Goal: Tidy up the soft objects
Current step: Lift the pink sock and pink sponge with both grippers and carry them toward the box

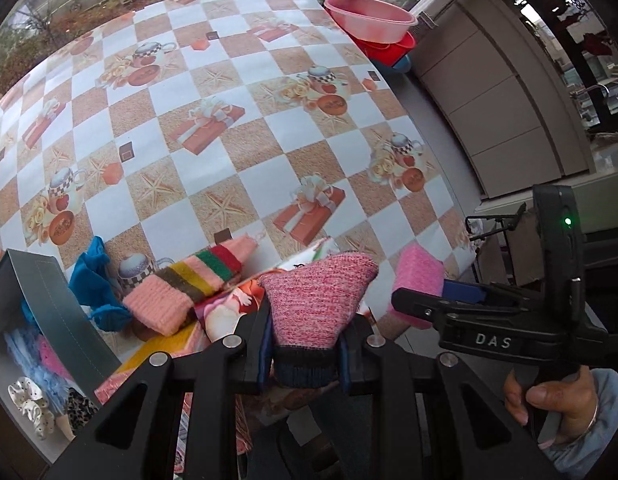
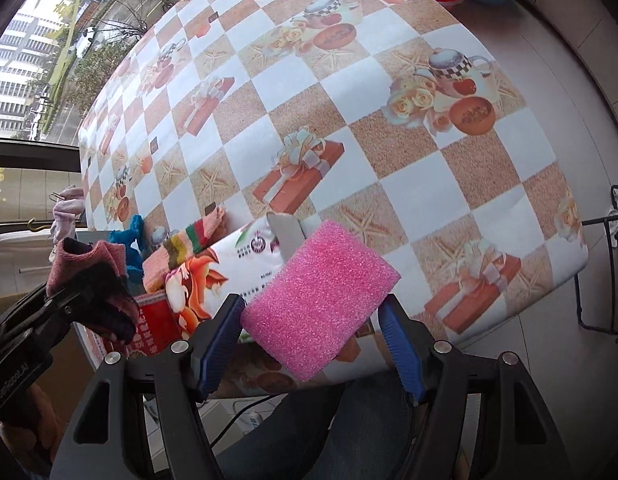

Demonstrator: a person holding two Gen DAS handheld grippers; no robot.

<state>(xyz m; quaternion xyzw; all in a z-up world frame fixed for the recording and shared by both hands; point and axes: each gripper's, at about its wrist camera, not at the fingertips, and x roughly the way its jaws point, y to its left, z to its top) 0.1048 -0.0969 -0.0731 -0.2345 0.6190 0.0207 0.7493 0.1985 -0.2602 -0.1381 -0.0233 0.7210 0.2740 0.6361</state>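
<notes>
Two items in hand: left gripper (image 1: 305,356) pinched tight on pink knit sock (image 1: 319,300), right gripper (image 2: 313,340) lightly spanning pink sponge (image 2: 319,296); grey box (image 1: 53,300) left of fingers part-filled, striped sock (image 1: 185,284) and blue cloth (image 1: 95,280) ahead remain, likely midway.

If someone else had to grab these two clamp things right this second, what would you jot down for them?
Left gripper: shut on the pink knit sock, held up above the near table edge.
Right gripper: shut on the pink sponge, also lifted off the table.
The grey box at the left already holds scrunchies and fluffy pieces.
Still on the checkered table: the striped peach sock, the blue cloth and a printed tissue pack.
Left to do, probably: place the sock and sponge, then sort the rest.
</notes>
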